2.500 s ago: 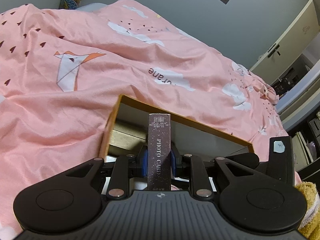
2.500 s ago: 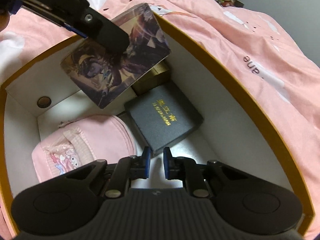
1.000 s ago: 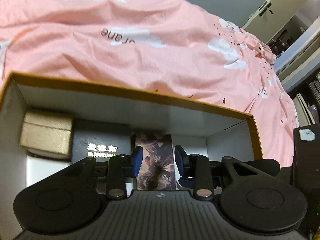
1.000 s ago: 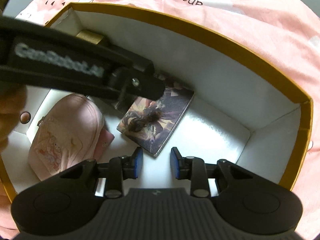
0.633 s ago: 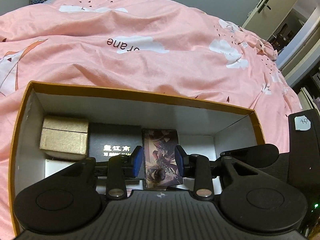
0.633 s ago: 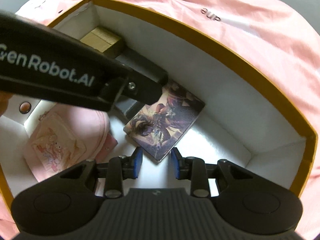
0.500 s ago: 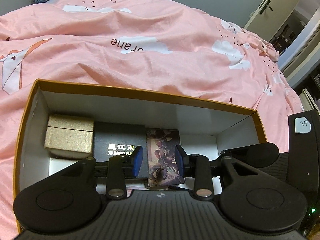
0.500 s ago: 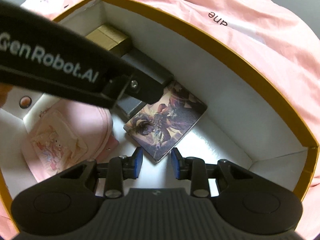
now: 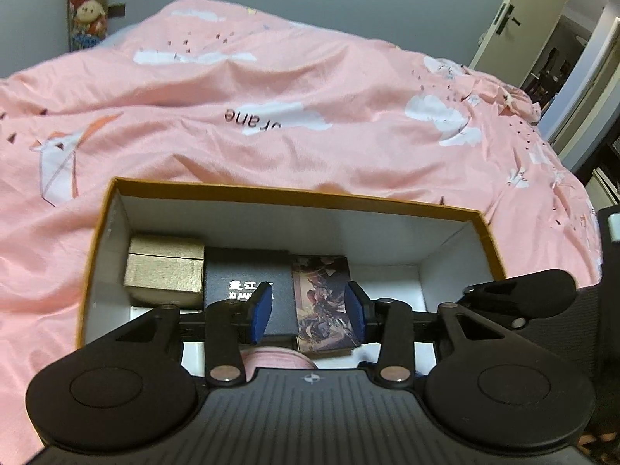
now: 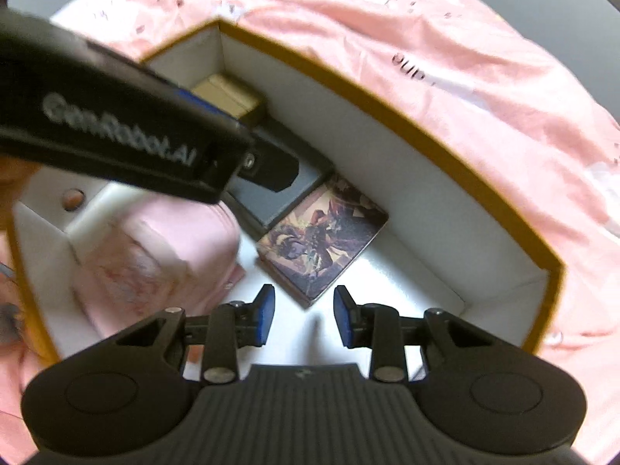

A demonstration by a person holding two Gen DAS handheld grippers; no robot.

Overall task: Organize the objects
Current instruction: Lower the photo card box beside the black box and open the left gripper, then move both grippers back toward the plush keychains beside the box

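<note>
Now both grippers, left (image 9: 308, 312) & right (image 10: 304, 314), angled down over box (image 9: 294, 195), jaws apart, empty.

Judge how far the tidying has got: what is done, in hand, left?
Done: the card box lies flat in the storage box, beside the black case, gold box and pink pouch. In hand: nothing; left gripper just opened, right gripper open. Left: nothing else shows waiting.
</note>
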